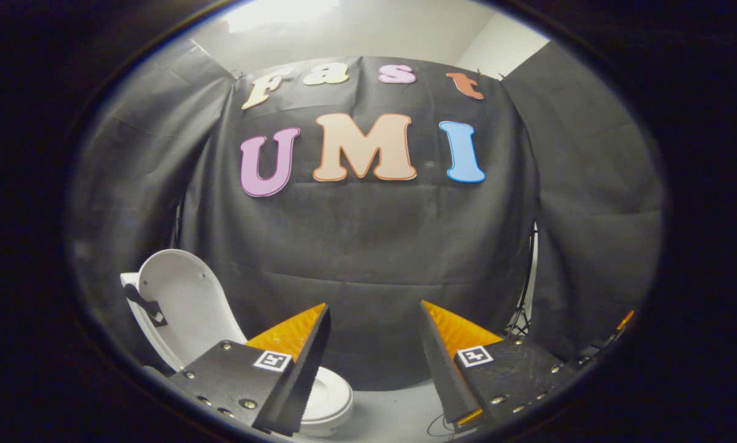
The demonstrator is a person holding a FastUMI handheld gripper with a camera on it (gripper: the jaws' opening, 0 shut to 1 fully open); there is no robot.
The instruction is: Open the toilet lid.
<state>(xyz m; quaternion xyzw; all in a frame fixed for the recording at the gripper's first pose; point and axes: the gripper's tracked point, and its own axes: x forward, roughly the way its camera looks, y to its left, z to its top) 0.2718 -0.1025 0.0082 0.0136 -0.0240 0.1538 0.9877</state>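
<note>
The gripper view rides on the gripper (373, 307) and looks forward along its two fingers (301, 363), which rise wide apart with nothing between them. It faces the booth wall (368, 246) nearly level, from well back. The toilet (328, 397) sits low, partly behind the left finger, its lid (184, 301) upright. A strip of floor (393, 412) shows between the fingers.

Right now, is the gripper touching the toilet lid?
Apart. In the gripper view the open gripper holds nothing, and the raised toilet lid stands off beyond its left finger.
</note>
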